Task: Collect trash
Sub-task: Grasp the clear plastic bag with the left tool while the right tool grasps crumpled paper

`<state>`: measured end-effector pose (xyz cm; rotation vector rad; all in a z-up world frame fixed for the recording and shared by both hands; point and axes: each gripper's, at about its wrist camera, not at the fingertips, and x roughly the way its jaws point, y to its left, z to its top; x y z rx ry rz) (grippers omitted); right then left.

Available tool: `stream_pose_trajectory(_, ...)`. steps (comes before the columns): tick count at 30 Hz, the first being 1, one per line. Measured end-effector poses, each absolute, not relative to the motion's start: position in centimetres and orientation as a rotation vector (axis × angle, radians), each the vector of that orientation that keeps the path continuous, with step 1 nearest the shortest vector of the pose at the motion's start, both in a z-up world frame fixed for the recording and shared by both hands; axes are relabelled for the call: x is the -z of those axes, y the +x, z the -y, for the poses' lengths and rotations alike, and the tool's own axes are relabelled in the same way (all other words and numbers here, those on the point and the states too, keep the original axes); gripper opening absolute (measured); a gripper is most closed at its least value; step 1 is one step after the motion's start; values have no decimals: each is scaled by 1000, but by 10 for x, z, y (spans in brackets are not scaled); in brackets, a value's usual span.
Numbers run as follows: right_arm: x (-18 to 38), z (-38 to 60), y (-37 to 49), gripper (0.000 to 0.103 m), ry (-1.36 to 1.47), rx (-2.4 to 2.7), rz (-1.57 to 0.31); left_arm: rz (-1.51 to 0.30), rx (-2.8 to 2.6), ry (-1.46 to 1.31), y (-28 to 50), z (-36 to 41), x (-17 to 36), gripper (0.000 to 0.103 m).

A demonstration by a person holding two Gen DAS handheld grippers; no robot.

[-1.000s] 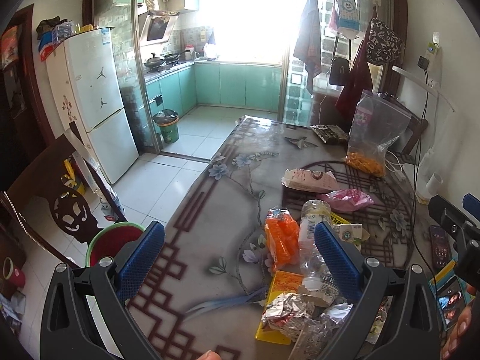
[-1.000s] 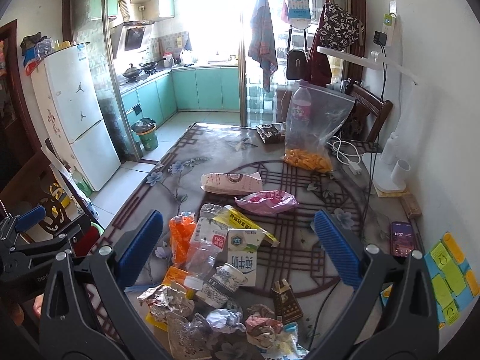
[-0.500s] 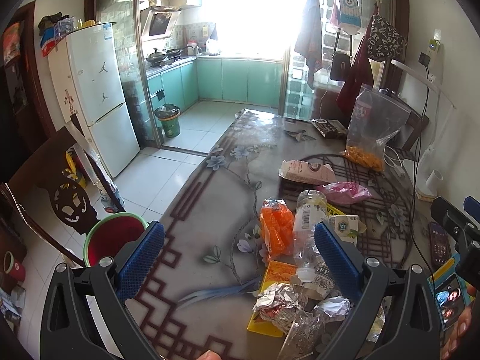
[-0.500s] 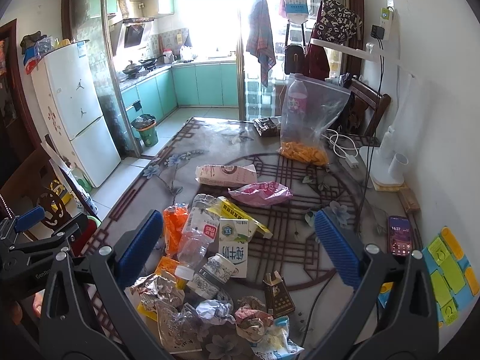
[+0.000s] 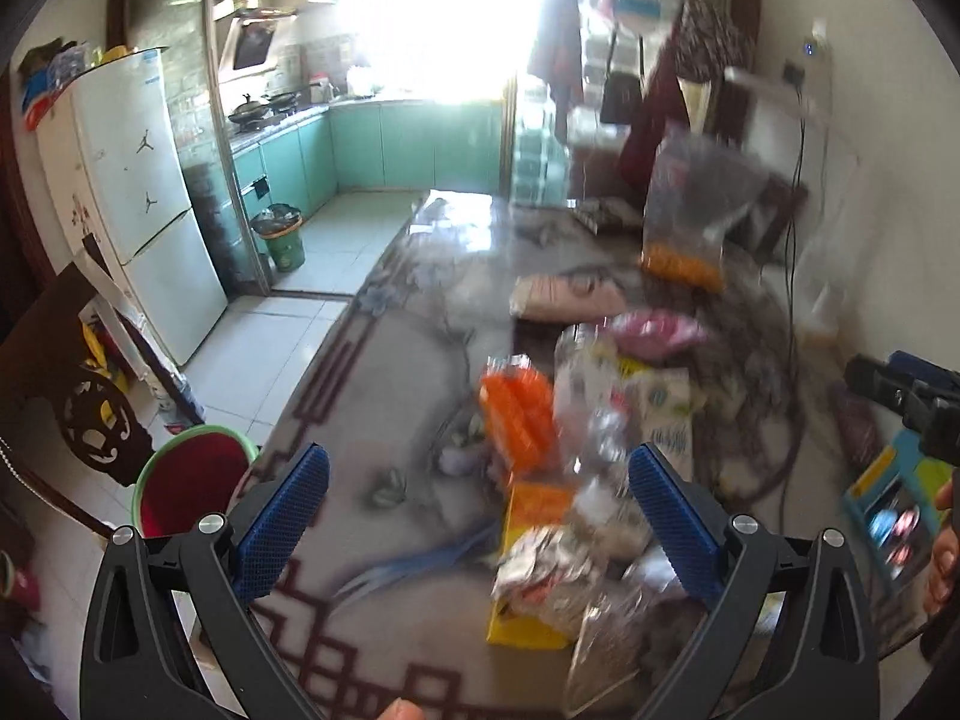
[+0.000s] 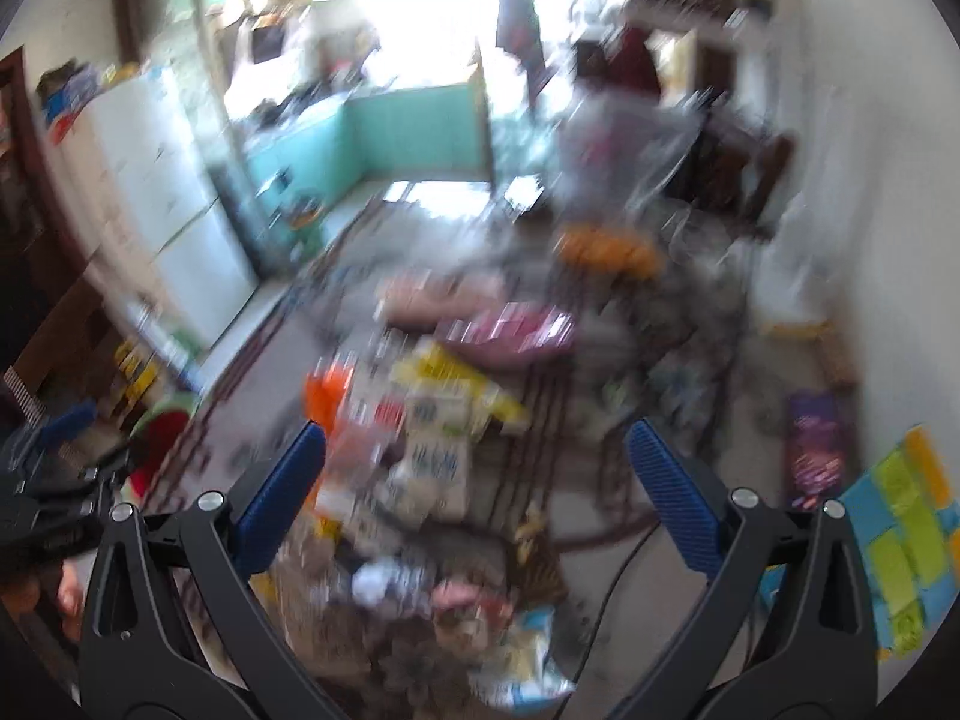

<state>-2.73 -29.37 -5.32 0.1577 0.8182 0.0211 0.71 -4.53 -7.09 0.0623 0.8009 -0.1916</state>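
From my left gripper [image 5: 477, 507] camera, going left to right: a white fridge [image 5: 141, 204] stands at the far left, with a dark carved chair [image 5: 66, 384] nearer me. A red bucket with a green rim [image 5: 192, 480] sits on the tiled floor [image 5: 282, 330] just beside the desk's [image 5: 384, 420] near left edge. That edge runs from the bucket away toward the kitchen doorway, and the floor alongside it is open tile up to a small green bin [image 5: 282, 240]. The left half of the desk top is bare patterned cloth.

My left gripper is spread wide with nothing between its blue pads [image 5: 282, 516].

The trash lies right of centre: an orange packet [image 5: 519, 420], a clear plastic bottle [image 5: 591, 402] touching it, a milk carton [image 5: 666, 414] on the right, crumpled foil [image 5: 552, 576] on a yellow box [image 5: 528, 564] nearest me. Farther off lie a pale pack [image 5: 567, 300] and a pink wrapper [image 5: 657, 327], with a clear bag [image 5: 696, 210] standing upright at the far right.

The right gripper [image 6: 477, 504] view is heavily blurred. I can make out that this gripper is also spread wide and empty, hanging over the same pile, with the milk carton [image 6: 435, 456] between its pads. At the right, a dark phone [image 6: 819, 450] and a blue-and-green sheet [image 6: 906, 546] lie near the desk's right edge by the wall [image 6: 864, 180]. A black cable [image 6: 618, 576] runs across the near right part.
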Motion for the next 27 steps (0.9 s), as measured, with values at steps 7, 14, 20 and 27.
stream_pose_trajectory(7,150,289,-43,85,131,-137,-1106,-932,307,-20,3,41,108,95)
stream_pose_trajectory(14,210,264,-39,44,33,-176,-1220,-1014,520,123,-34,69,146,89)
stream_pose_trajectory(20,201,285,-30,28,142,-184,-1173,-1148,612,92,-48,84,189,76)
stream_pose_trajectory(27,147,311,-35,28,224,-194,-1040,-1197,607,56,-38,96,217,51)
